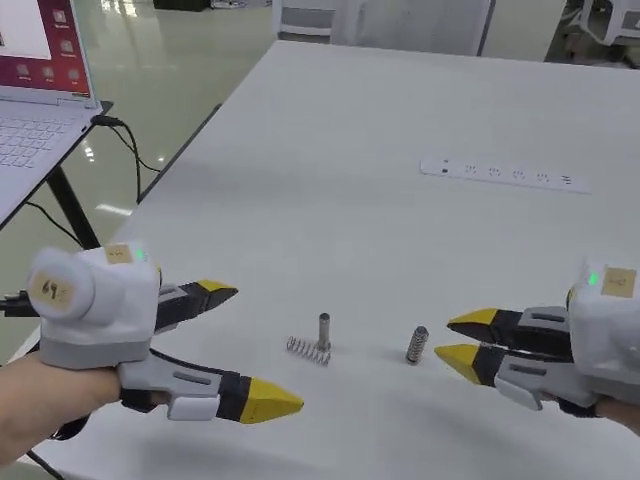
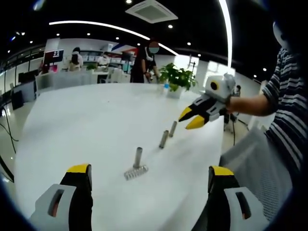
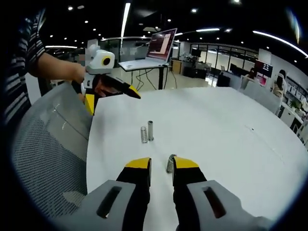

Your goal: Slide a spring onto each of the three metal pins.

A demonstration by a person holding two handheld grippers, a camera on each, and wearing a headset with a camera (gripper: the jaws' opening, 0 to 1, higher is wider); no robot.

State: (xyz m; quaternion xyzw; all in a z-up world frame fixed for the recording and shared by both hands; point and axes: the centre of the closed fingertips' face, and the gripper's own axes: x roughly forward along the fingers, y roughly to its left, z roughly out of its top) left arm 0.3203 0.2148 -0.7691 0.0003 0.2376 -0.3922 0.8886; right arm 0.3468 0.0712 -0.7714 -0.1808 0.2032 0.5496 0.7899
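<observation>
A bare metal pin (image 1: 324,330) (image 2: 138,157) (image 3: 150,130) stands upright on the white table (image 1: 380,230). A loose spring (image 1: 308,350) (image 2: 135,172) (image 3: 143,134) lies flat beside its base. To its right stands a pin wearing a spring (image 1: 417,344) (image 2: 164,138) (image 3: 170,163). Beyond it, the left gripper view shows a further pin (image 2: 173,129). My left gripper (image 1: 255,347) (image 2: 149,171) (image 3: 111,98) is open wide, left of the bare pin and holding nothing. My right gripper (image 1: 448,337) (image 3: 162,168) (image 2: 186,121) is open by a narrow gap, its tips just short of the sprung pin.
A white power strip (image 1: 500,172) lies further back on the table. A laptop (image 1: 30,80) sits on a stand off the table's left edge, with cables hanging. A mesh chair (image 3: 43,159) is behind the near edge. People and a plant (image 2: 178,77) are far off.
</observation>
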